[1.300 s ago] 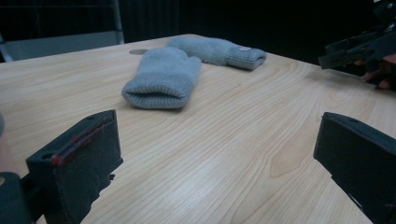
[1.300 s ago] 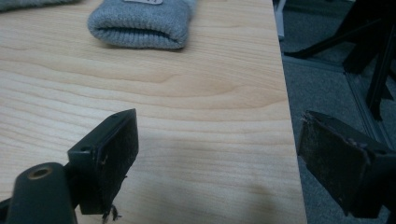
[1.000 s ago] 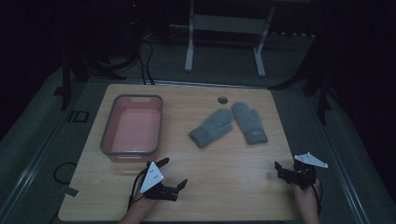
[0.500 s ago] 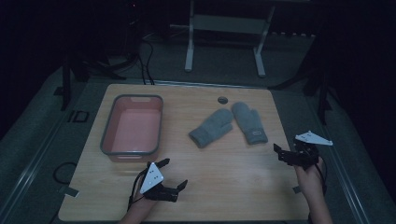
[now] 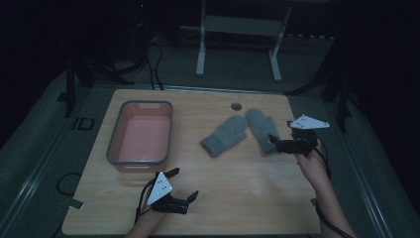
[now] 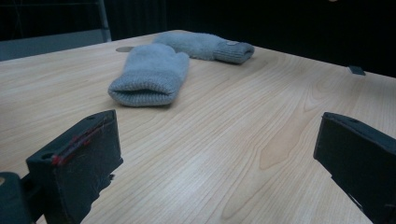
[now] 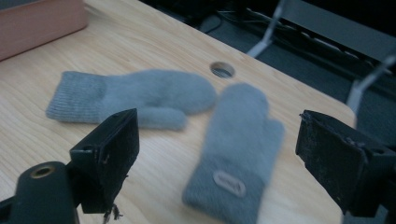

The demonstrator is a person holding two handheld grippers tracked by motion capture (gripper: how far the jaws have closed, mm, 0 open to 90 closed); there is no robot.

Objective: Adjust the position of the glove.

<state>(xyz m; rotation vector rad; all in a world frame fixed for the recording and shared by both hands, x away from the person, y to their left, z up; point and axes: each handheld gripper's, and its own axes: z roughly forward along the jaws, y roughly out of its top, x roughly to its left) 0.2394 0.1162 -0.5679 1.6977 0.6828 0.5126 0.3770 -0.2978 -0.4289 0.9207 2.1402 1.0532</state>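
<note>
Two grey knitted mittens lie side by side on the wooden table (image 5: pixel 237 198). The left mitten (image 5: pixel 225 135) (image 7: pixel 135 98) (image 6: pixel 152 74) points its cuff toward the front left. The right mitten (image 5: pixel 259 126) (image 7: pixel 238 140) (image 6: pixel 205 45) has a small oval label on its cuff. My right gripper (image 5: pixel 278 144) (image 7: pixel 217 154) hovers open just at the right mitten's cuff, its jaws wide on either side of it and holding nothing. Near the front edge my left gripper (image 5: pixel 183 184) (image 6: pixel 219 154) rests low over bare wood, open and empty.
A pink tray with a grey rim (image 5: pixel 140 133) (image 7: pixel 37 21) stands at the left of the table. A round hole (image 5: pixel 236 105) (image 7: pixel 222 69) sits near the far edge behind the mittens. A metal stand (image 5: pixel 237 29) is on the floor beyond the table.
My right gripper has moved from the front right corner forward and left, up to the right mitten's cuff. The left gripper has stayed put.
</note>
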